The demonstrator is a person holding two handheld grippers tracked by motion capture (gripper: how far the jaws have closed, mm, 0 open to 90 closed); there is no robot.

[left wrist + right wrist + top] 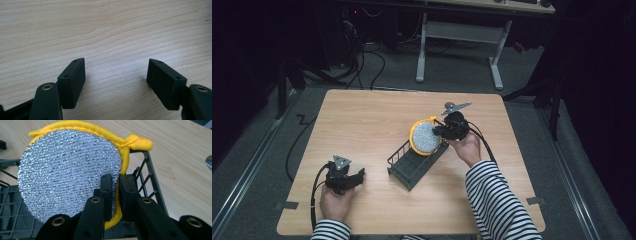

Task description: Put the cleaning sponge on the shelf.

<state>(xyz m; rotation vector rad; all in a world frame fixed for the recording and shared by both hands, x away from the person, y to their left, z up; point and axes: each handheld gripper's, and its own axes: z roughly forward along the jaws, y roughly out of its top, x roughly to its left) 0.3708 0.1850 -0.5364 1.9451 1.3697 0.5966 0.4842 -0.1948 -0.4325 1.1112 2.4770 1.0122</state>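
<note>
A wooden tabletop (377,120) seen from above, with a person in striped sleeves reaching in from 6 o'clock and holding 1 pair of tongs in each hand.

Just right of the tabletop's centre sits a dark wire basket (414,162), long and narrow, lying diagonally from about 7 o'clock to 1 o'clock. At its 1 o'clock end stands a round scouring pad (425,137) with a glittering silver face and a yellow fabric rim. The pad is upright on its edge, its lower part down inside the basket and its upper part rising above the basket's wall. The rest of the basket looks bare through its wire floor.

The right tongs (446,131) come in from 3 o'clock of the pad. In the right gripper view the right tongs (115,192) are clamped on the scouring pad (67,172): 1 black jaw presses the silver face, the other sits behind the yellow rim, with the pad's edge pinched between them. A small yellow loop sticks out at the pad's top edge, above the basket (147,177) wall.

The left tongs (354,178) rest at about 8 o'clock on the tabletop, well apart from the basket. In the left gripper view the left tongs (116,75) stand wide apart, with bare wood grain (107,32) between the 2 jaws.
</note>
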